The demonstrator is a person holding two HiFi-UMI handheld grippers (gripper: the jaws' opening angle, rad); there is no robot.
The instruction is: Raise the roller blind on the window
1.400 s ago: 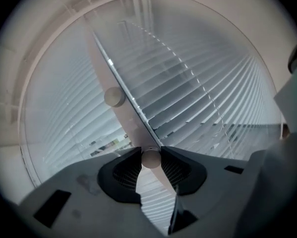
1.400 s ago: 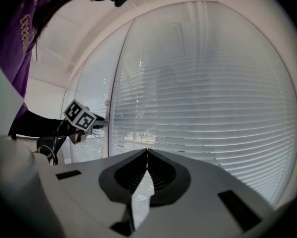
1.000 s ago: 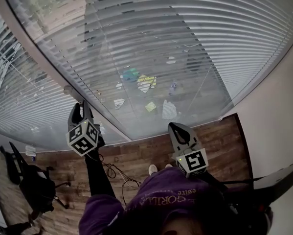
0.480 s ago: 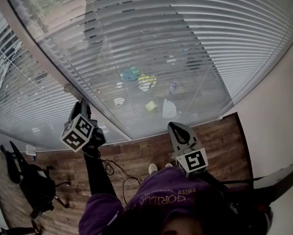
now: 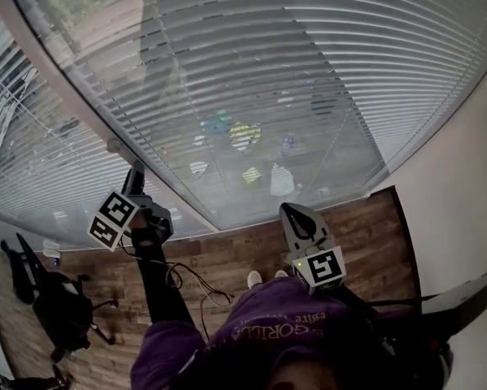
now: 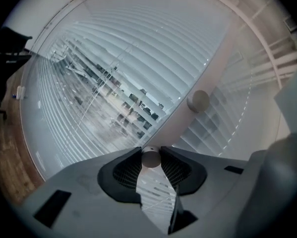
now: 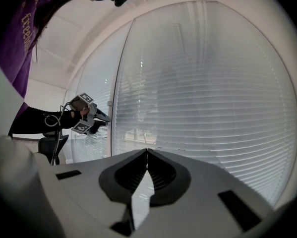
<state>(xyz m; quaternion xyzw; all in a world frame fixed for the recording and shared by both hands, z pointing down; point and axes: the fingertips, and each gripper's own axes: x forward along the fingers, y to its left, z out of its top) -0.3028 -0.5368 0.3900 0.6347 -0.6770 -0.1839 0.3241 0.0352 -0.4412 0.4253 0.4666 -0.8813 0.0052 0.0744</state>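
Observation:
The blind (image 5: 251, 71) is a bank of horizontal white slats behind the glass, lowered over the whole pane; it also fills the right gripper view (image 7: 207, 98). A pale mullion (image 5: 72, 112) runs along the pane's left side and carries a small round knob (image 6: 150, 158). My left gripper (image 6: 150, 153) is shut on that knob, and a second knob (image 6: 199, 100) sits further along the mullion. In the head view the left gripper (image 5: 136, 175) points at the mullion with its marker cube turned to the left. My right gripper (image 5: 293, 211) hangs lower right, shut and empty (image 7: 147, 151).
A wooden floor (image 5: 227, 258) lies below the window, with a black office chair (image 5: 52, 307) at the lower left and a loose cable (image 5: 190, 287) near my feet. A white wall (image 5: 471, 177) closes the right side.
My left gripper has rolled about its own axis on the knob, so its marker cube has swung to the left and down. The right gripper has stayed still.

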